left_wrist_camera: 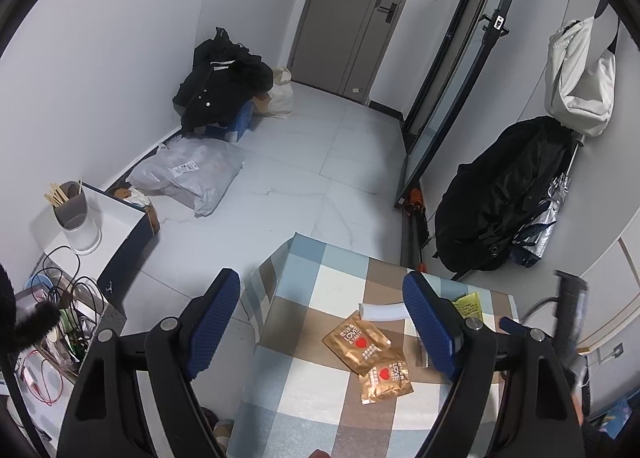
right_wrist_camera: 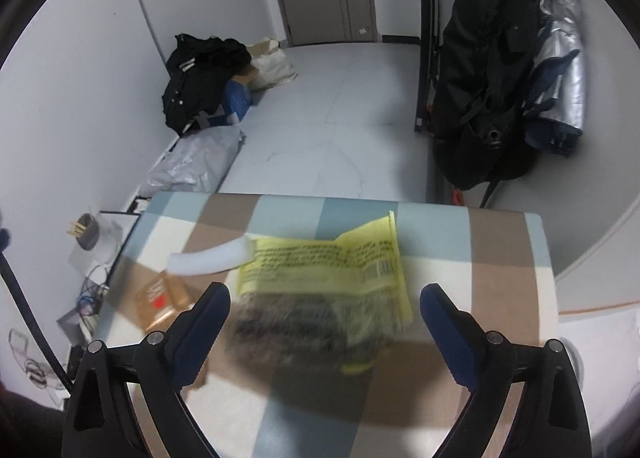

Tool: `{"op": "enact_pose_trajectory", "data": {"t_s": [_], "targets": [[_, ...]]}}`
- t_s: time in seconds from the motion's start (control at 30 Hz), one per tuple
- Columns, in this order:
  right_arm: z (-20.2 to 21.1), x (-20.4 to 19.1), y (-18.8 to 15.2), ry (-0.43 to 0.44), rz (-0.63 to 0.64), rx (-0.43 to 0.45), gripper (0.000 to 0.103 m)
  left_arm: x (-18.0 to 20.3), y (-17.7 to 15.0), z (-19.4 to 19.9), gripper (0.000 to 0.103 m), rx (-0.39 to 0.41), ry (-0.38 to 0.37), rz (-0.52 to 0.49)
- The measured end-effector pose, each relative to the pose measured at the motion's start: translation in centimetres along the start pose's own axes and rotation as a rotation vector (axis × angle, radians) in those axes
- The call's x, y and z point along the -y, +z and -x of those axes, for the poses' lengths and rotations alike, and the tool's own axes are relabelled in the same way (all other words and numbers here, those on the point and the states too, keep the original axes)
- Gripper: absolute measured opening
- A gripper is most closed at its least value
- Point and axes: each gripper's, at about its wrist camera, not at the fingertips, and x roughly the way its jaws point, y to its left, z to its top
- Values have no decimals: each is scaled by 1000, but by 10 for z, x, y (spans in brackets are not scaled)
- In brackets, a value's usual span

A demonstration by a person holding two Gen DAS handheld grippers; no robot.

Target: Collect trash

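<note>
A checked tablecloth covers the table [left_wrist_camera: 304,378]. On it lie two gold "LOVE" wrappers [left_wrist_camera: 356,340] [left_wrist_camera: 384,378], a curved white foam piece [left_wrist_camera: 382,311] and a yellow wrapper [left_wrist_camera: 468,304], partly hidden behind one blue finger. My left gripper [left_wrist_camera: 322,280] hangs open above the table's left part, its jaws empty. In the right wrist view, my right gripper [right_wrist_camera: 325,291] stands wide open just over the blurred yellow wrapper [right_wrist_camera: 328,258], pads not touching it. The white foam piece [right_wrist_camera: 208,258] and a gold wrapper [right_wrist_camera: 160,294] lie to its left.
A cup with chopsticks [left_wrist_camera: 76,214] stands on a white box left of the table, above a bin of tangled cables [left_wrist_camera: 60,318]. A grey parcel bag [left_wrist_camera: 188,174] and a pile of black clothes [left_wrist_camera: 220,82] lie along the wall. A black jacket [left_wrist_camera: 500,194] hangs at right.
</note>
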Motion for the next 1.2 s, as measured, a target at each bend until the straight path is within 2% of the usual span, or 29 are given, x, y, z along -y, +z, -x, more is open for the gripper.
{"op": "enact_pose_trajectory", "data": {"t_s": [0.17,0.23,0.37,0.5,0.77,0.83,1.03,1.1,1.13,1.2], "targets": [[-24,6,6,0,4,-47,97,-4,2,-1,81,-8,-10,18],[-28,2,5,18,27,-50,97,-6,3,-2,81,-12,-17,25],[-42,-12,1,-13,95,-96,97,-9,5,-2,81,-14,-21,38],[-42,-25,-3,-13,135,-93,97,-12,5,-1,81,-12,-25,52],[-51,-44,-11,-117,203,-111,96,-14,6,-2,81,-17,-22,54],[-50,-43,-12,-126,192,-103,89,-15,6,-2,81,-23,-19,56],[-43,-35,-15,-143,166,-64,60,-14,5,-2,81,-24,-13,45],[-40,-37,-16,-149,186,-56,43,-14,4,-4,81,-30,-12,43],[-39,-37,-18,-158,199,-53,38,-14,4,-4,81,-32,-12,42],[-36,-36,-19,-167,212,-50,14,-14,4,-4,81,-35,-9,41]]}}
